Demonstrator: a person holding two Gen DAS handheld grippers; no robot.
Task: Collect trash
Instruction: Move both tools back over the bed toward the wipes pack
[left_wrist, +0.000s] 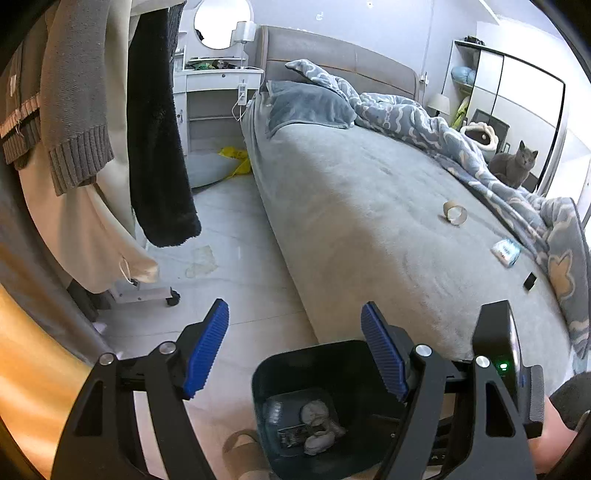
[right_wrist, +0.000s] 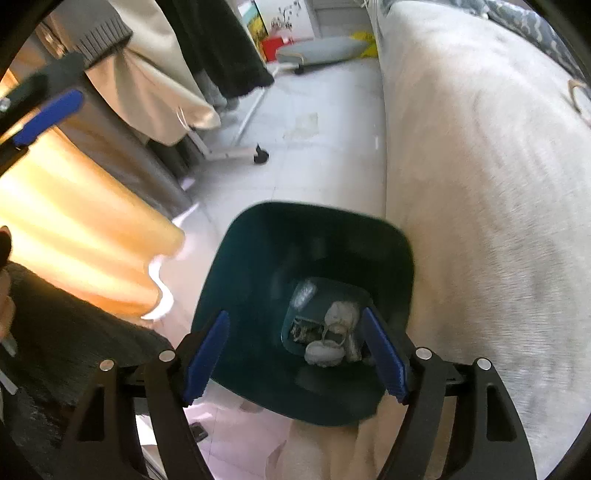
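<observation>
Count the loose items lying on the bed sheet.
3: a cardboard tape ring mid-bed, a small packet nearer the blanket, a black object beyond it. Blanket folds may hide more.

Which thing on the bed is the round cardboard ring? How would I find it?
Start at the big grey bed. On its bare middle, short of the rumpled blue blanket, lies the cardboard ring. It is the only hollow round thing there; the wrapped packet and small black block nearby are not.

I'm seeing both tools showing matte black forked frames, each carrying ribbed blue pads (left_wrist: 205, 347) and round silver screw heads (left_wrist: 423, 350). A green light (left_wrist: 503, 366) is glowing on one black housing, and a dark fuzzy sleeve (right_wrist: 70, 332) is covering my arm.
</observation>
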